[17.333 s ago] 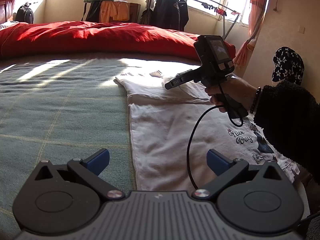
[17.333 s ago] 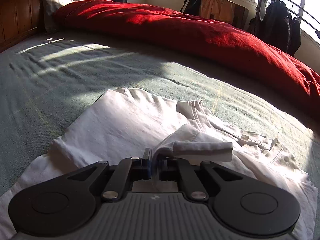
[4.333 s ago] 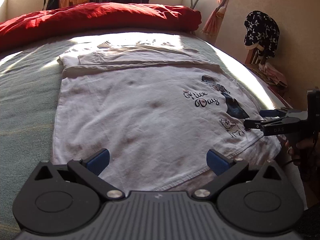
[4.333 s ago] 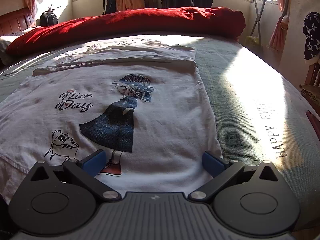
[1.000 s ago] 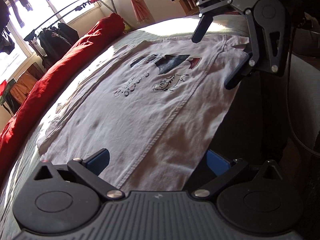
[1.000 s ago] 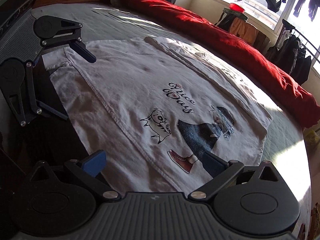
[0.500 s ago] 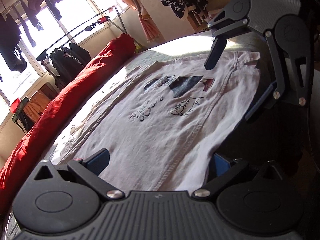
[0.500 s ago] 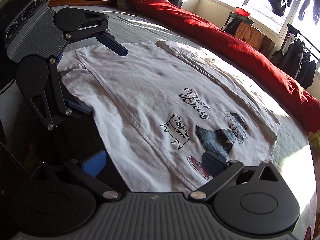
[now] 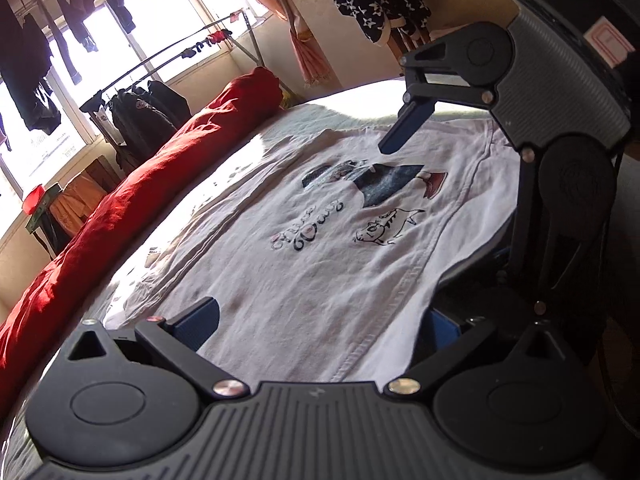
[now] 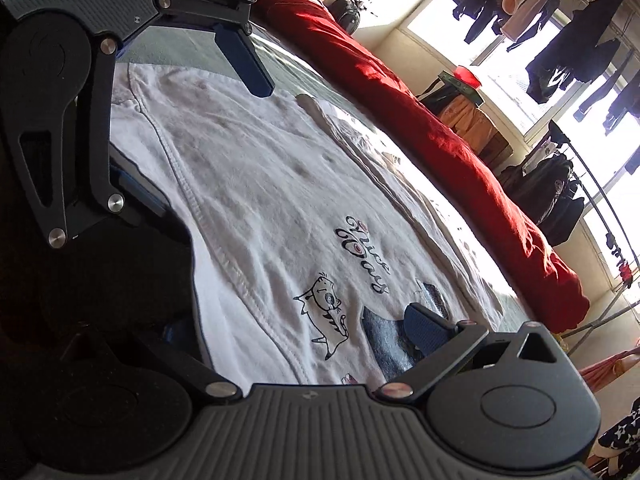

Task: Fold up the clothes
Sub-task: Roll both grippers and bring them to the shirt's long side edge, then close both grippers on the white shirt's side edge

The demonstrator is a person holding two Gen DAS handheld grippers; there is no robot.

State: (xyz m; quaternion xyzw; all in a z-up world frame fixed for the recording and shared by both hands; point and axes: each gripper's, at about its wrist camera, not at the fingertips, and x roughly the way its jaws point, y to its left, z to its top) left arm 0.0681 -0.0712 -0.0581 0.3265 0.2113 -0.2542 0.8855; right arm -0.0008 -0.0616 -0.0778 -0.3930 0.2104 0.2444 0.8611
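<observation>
A white T-shirt (image 9: 320,248) with a "Nice Day" print, a cat and a girl lies flat on the bed, its hem at the near edge. In the left wrist view my left gripper (image 9: 320,320) is open, and the hem near one bottom corner lies between its blue pads. My right gripper (image 9: 444,200) stands open across the hem at the other corner, one finger above the cloth and one below. The right wrist view shows the T-shirt (image 10: 260,184) with my right gripper (image 10: 300,332) open over the hem. There my left gripper (image 10: 200,140) is at the upper left, open.
A rolled red duvet (image 9: 120,200) lies along the far side of the bed, on a green bedspread (image 10: 180,54). Dark clothes hang on a rack (image 9: 148,108) by the windows. A star-patterned garment (image 9: 380,0) rests on a chair beyond the bed's corner.
Both grippers have tilted and moved in low toward the shirt's hem, so each now looms larger in the other's view. Their jaws stayed open and the shirt has not moved.
</observation>
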